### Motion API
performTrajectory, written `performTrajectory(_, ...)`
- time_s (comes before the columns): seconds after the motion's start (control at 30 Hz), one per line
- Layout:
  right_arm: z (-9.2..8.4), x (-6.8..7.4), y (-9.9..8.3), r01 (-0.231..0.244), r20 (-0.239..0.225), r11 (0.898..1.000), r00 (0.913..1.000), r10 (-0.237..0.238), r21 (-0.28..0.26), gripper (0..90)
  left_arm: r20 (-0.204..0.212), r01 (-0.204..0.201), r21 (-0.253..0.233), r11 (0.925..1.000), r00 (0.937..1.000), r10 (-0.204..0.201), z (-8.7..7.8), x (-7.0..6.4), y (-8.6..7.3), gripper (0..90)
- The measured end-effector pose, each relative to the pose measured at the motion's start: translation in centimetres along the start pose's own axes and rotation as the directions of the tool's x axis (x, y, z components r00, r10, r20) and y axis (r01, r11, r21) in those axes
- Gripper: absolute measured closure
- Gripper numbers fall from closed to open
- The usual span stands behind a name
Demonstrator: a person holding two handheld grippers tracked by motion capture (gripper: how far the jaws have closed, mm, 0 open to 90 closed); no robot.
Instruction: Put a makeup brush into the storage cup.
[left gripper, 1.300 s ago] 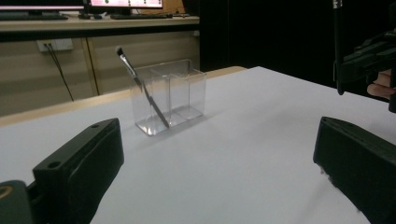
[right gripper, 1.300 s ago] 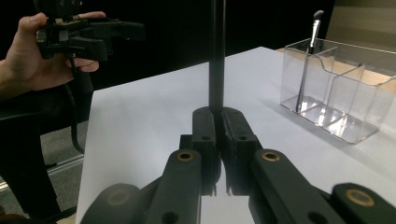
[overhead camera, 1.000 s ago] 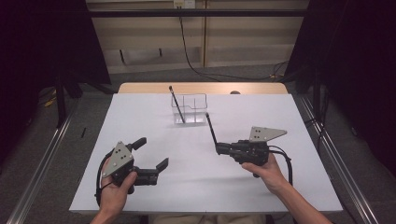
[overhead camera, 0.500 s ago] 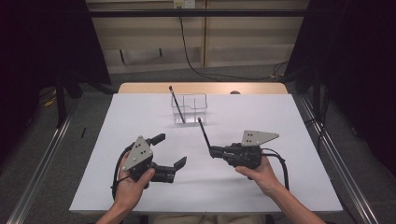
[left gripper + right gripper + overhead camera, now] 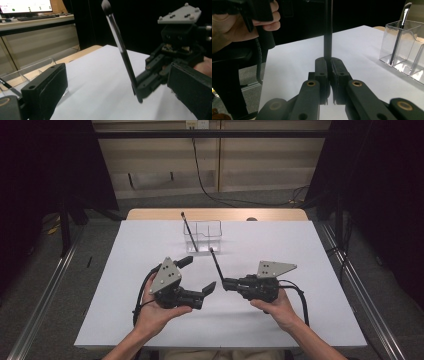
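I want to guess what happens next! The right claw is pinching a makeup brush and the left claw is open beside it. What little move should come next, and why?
Probably the open left gripper eases onto the brush, since the right gripper pinches only its bottom end.

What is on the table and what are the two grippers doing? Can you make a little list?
table: white top
clear holder: far middle, one brush leaning in it
right gripper: shut on a second brush, bristle end up
left gripper: open, nothing between its jaws, close beside the held brush
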State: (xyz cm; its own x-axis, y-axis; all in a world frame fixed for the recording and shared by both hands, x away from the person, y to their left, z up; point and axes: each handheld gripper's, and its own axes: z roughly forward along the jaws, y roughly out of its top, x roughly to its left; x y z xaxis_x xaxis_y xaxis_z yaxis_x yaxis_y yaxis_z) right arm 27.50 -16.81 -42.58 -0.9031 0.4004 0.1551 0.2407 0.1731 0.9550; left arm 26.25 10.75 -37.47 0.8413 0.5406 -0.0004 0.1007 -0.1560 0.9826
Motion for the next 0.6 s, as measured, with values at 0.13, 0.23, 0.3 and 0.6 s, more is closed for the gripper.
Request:
performTrajectory(0.13, 0.1, 0.1, 0.0, 0.003, -0.002, 1.000, 1.0000, -0.003, 0.002, 84.9, 0.005, 0.025, 0.003, 0.9997, 0.9997, -0.025, 1.0, -0.2, 0.4, 4.9)
performTrajectory(0.23, 0.1, 0.0, 0.0, 0.002, 0.000, 1.000, 1.0000, -0.002, 0.001, 84.9, -0.007, 0.019, -0.008, 0.9998, 0.9998, -0.019, 1.5, -0.2, 0.5, 10.0)
performTrajectory(0.3, 0.0, 0.0, 0.0, 0.003, 0.001, 1.000, 1.0000, -0.003, 0.001, 84.9, -0.002, 0.025, -0.016, 0.9995, 0.9997, -0.026, 1.8, -0.3, 0.7, 15.7)
performTrajectory(0.6, -0.1, -0.1, -0.1, -0.001, 0.003, 1.000, 1.0000, 0.001, 0.001, 84.9, -0.016, 0.021, 0.011, 0.9997, 0.9996, -0.021, 3.1, -0.5, 0.4, 33.9)
